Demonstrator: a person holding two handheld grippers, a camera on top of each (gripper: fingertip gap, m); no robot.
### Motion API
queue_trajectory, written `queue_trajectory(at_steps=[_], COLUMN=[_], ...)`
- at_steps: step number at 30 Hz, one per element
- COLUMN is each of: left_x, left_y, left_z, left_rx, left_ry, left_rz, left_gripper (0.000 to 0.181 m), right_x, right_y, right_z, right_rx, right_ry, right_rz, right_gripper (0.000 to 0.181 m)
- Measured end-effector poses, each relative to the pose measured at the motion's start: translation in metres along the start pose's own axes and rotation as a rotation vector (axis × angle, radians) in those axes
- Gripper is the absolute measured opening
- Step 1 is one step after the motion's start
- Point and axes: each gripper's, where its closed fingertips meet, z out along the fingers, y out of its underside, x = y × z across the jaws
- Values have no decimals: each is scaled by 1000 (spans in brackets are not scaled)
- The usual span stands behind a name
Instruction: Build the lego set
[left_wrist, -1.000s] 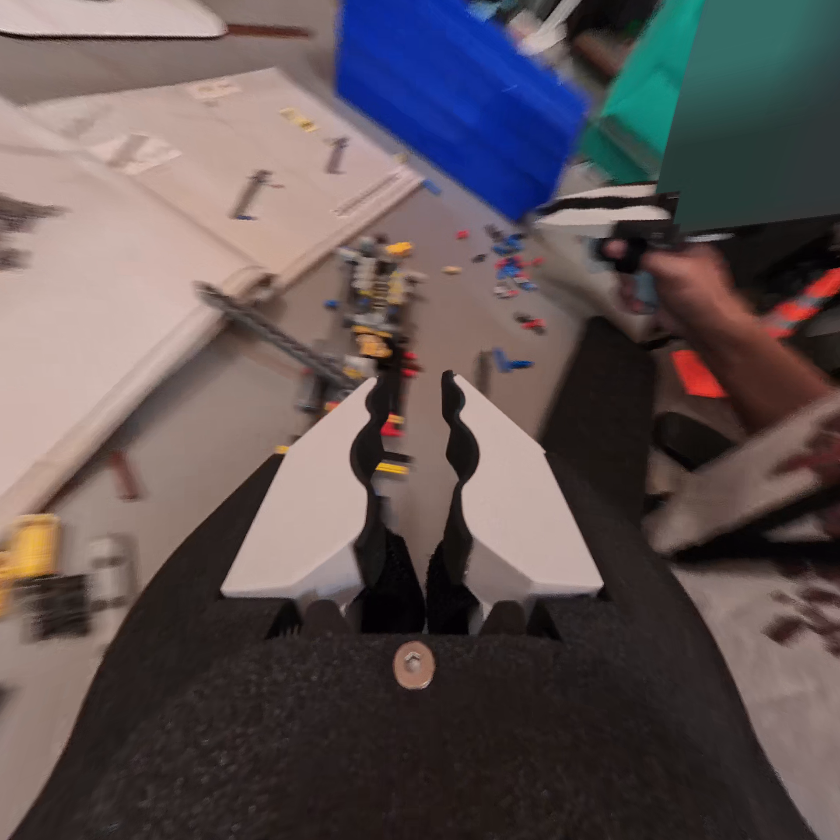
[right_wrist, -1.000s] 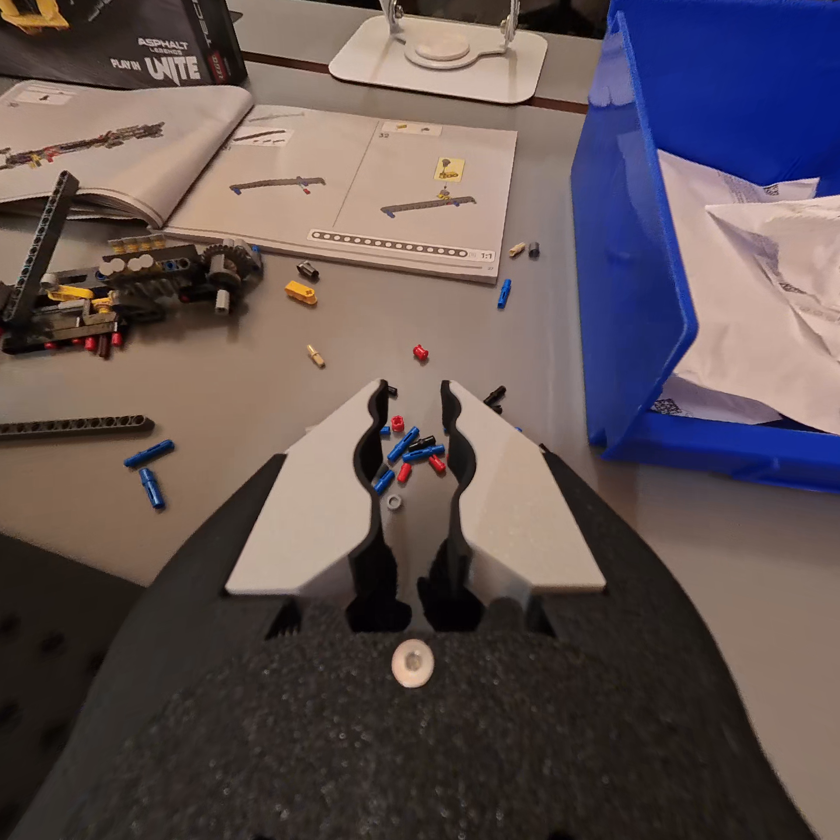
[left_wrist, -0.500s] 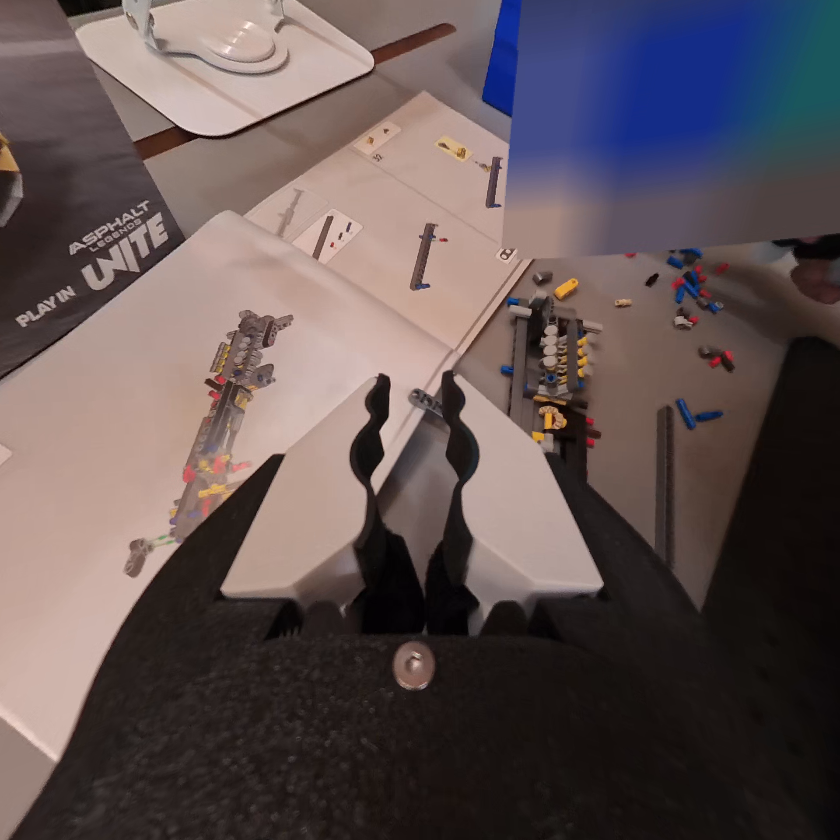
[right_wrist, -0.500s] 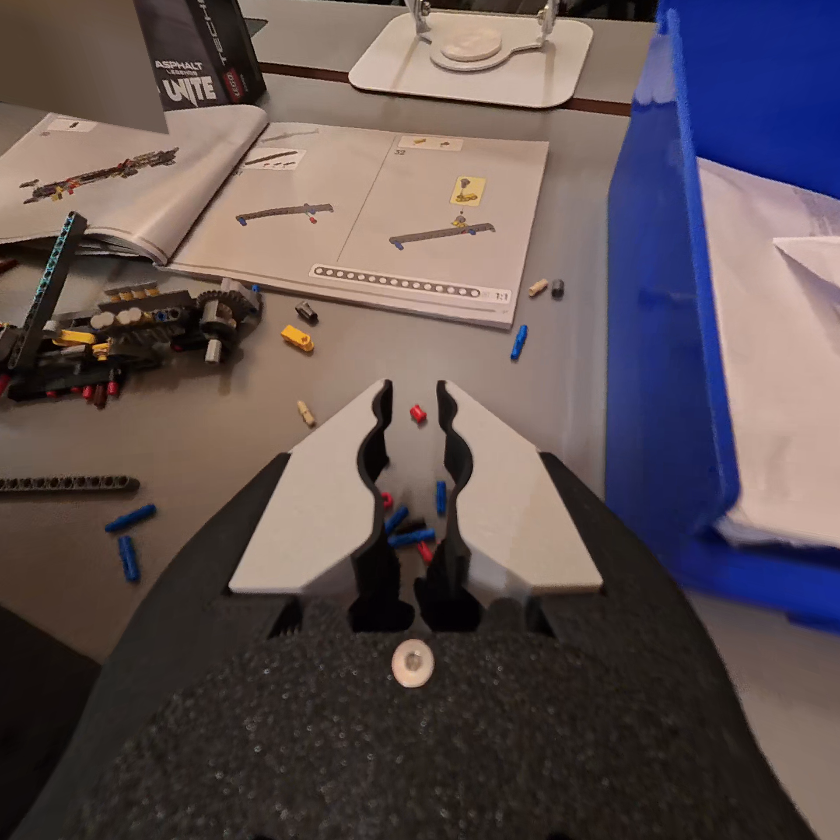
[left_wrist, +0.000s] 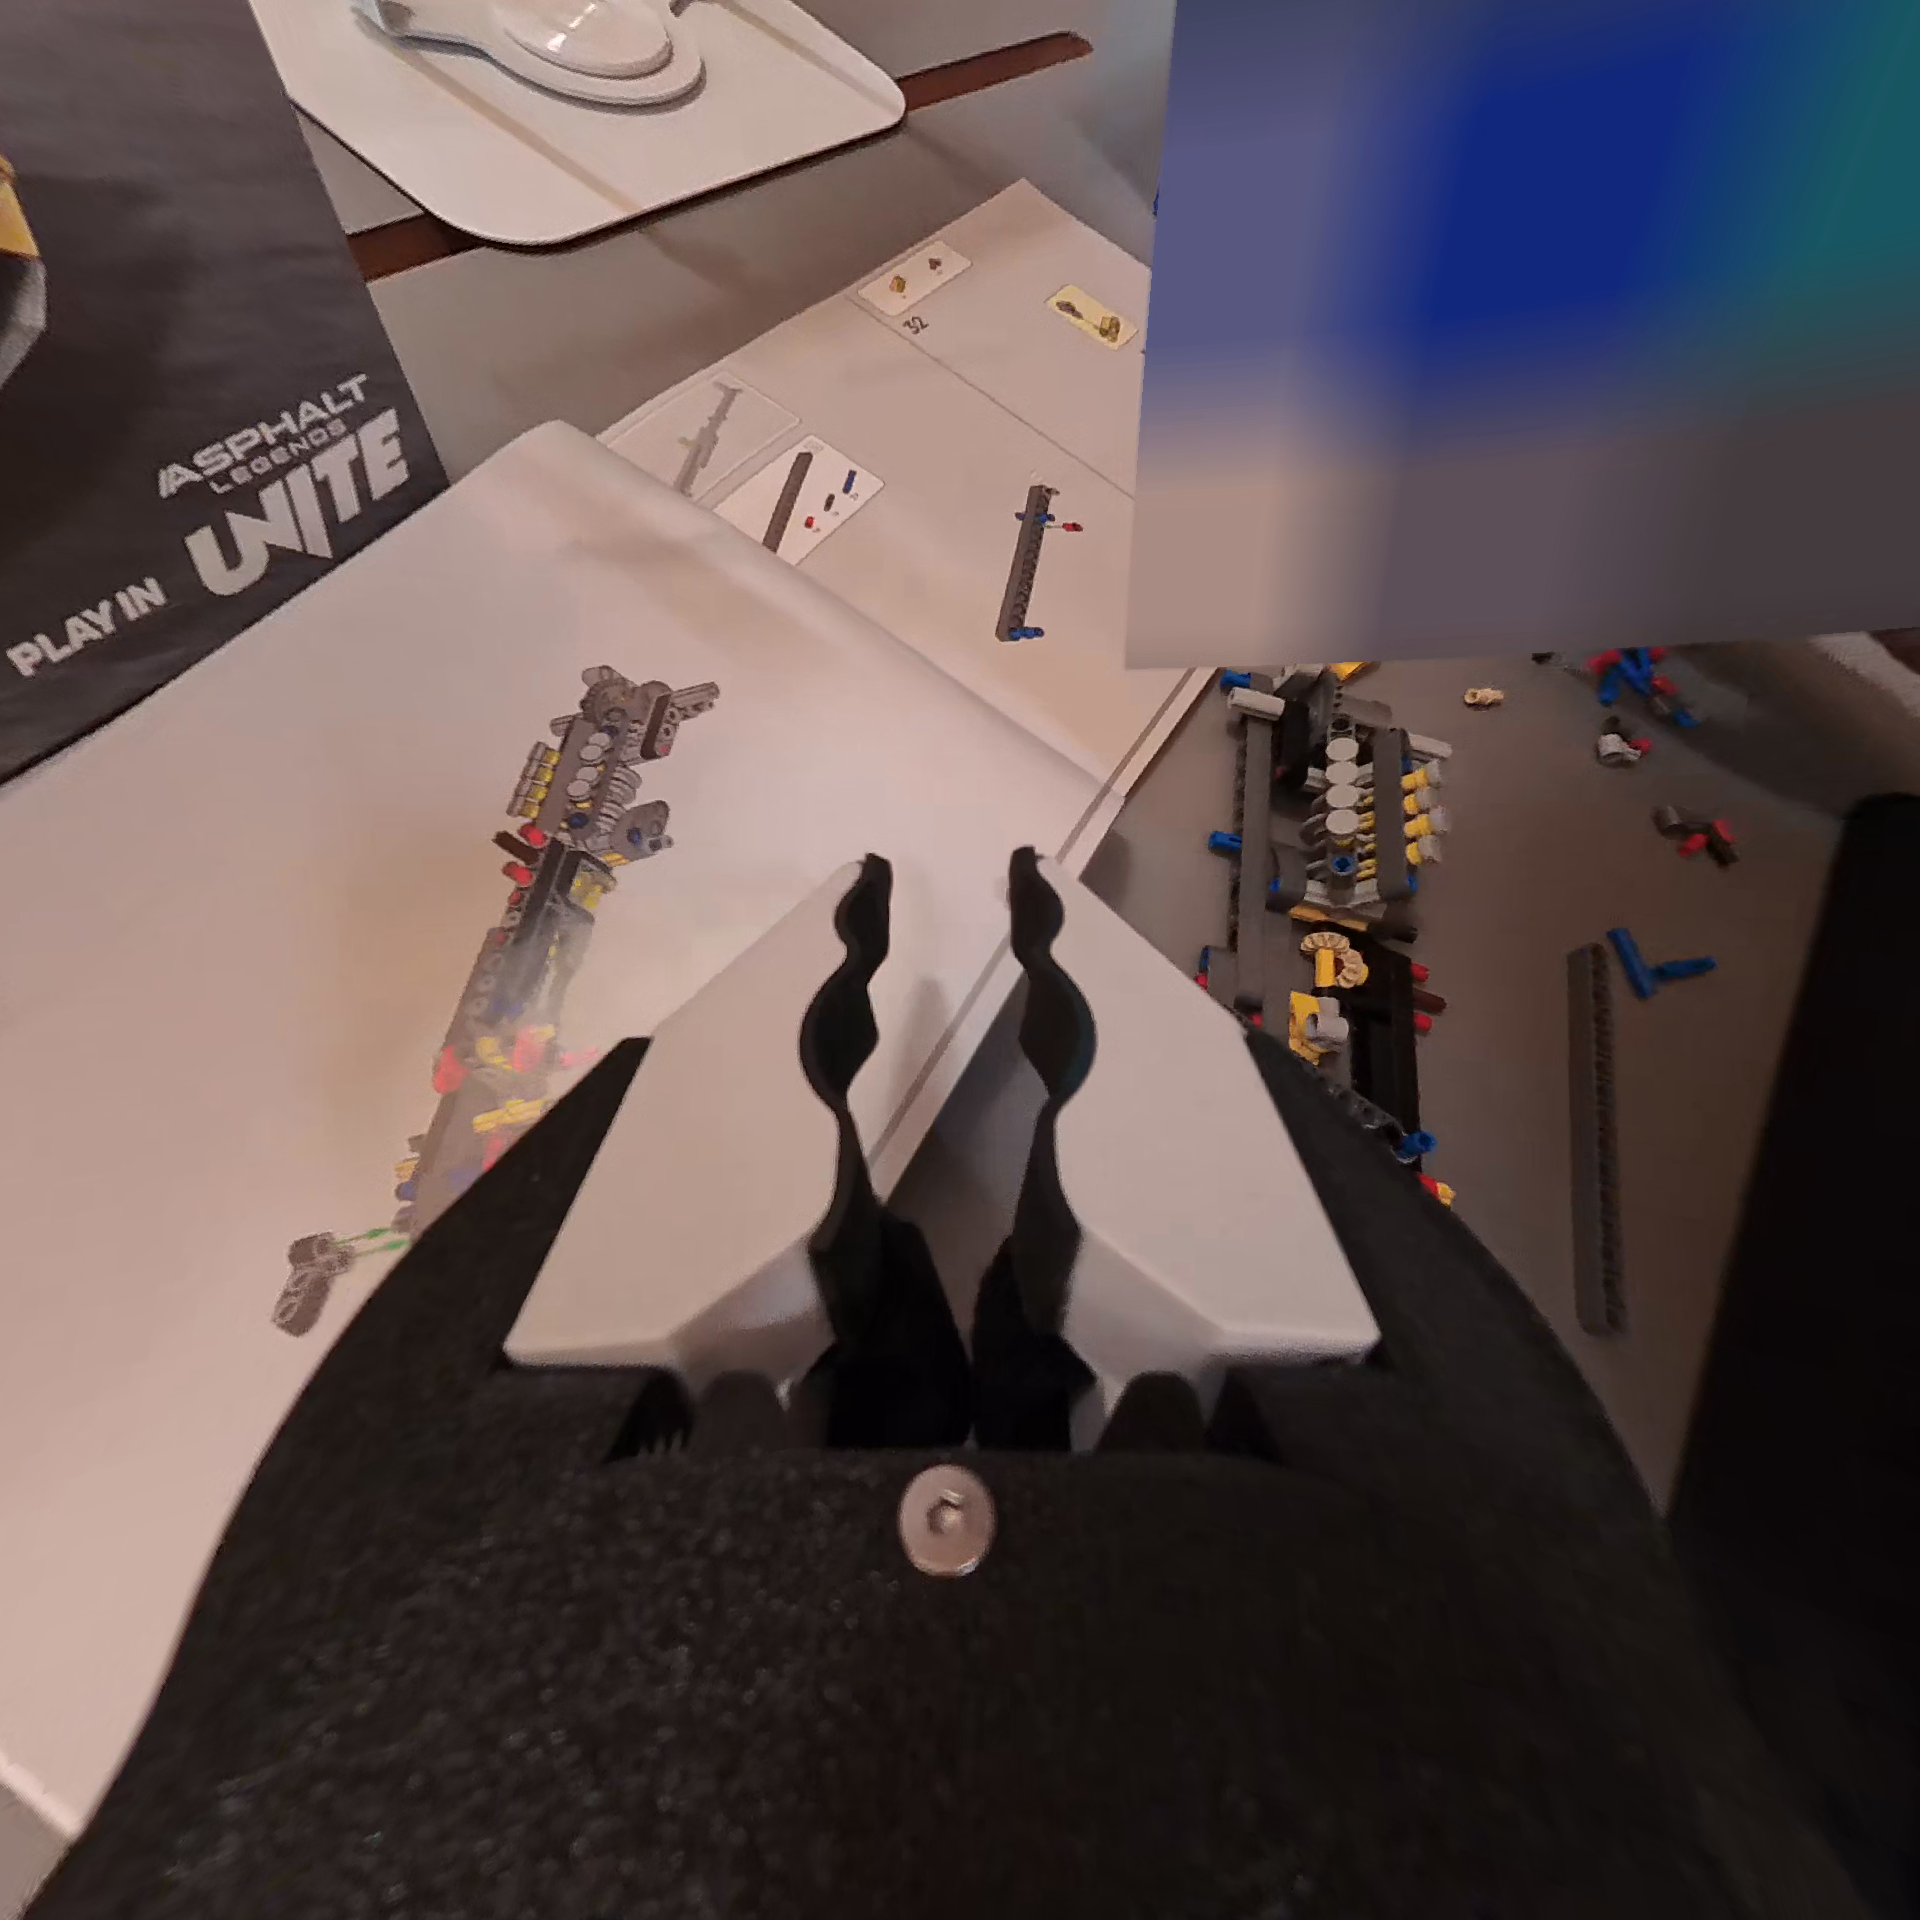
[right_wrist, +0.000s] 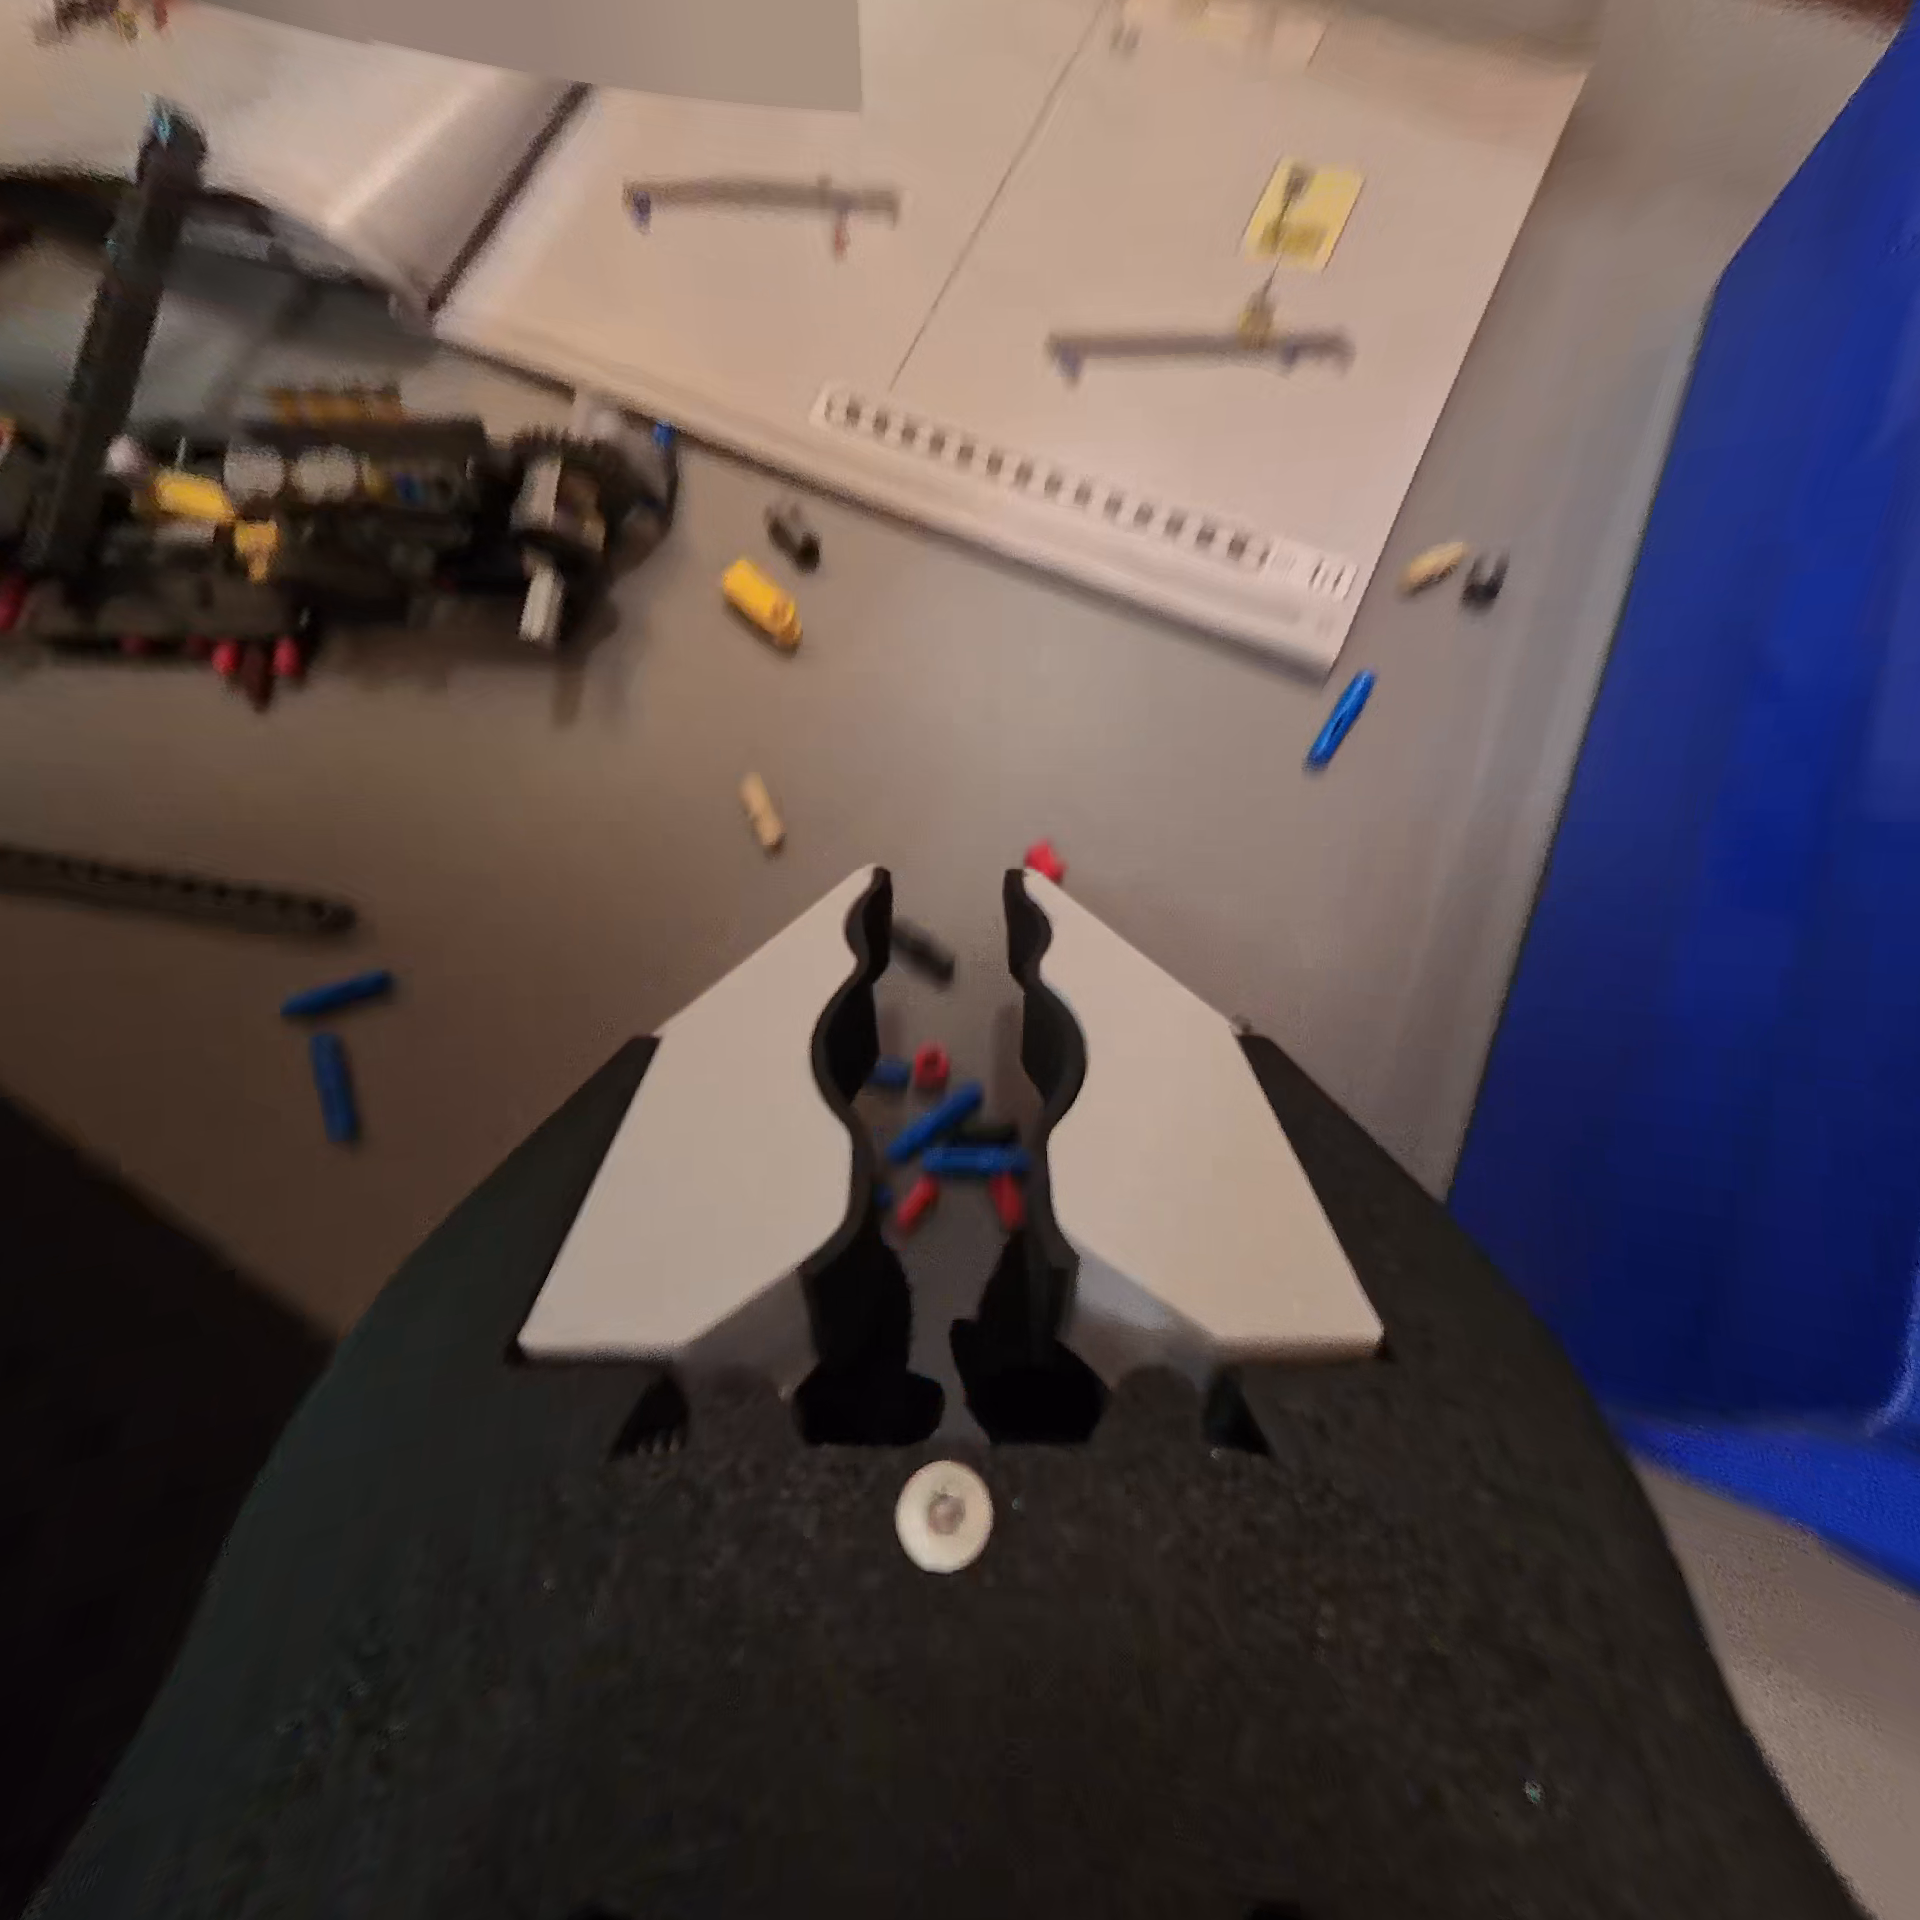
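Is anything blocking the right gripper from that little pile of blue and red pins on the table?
Nothing visible. The right gripper is open and empty, and the pin pile lies on bare table right between its fingers.

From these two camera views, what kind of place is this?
Probably an indoor work table set up for building a toy brick model. An open instruction booklet lies on the grey tabletop beside a half-built model, with loose small pins and a blue storage bin nearby.
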Motion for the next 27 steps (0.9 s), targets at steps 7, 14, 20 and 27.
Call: queue_trajectory(at_steps=[7,14,20,27], left_x=[4,9,19,20], left_y=[0,8,6,6], left_z=[-10,-8,-8,-11], left_rx=[54,15,21,20], left_ry=[-12,-41,-37,-41], left_rz=[39,127,185,192], left_gripper=[22,22,21,20], right_x=[-4,-4,-25,-134], right_y=[31,25,16,12], right_z=[-8,18,17,15], right_rx=[-71,-53,-40,-71], right_ry=[88,17,-135,-416], right_rz=[-31,-61,-33,-237], right_gripper=[19,19,5,5])
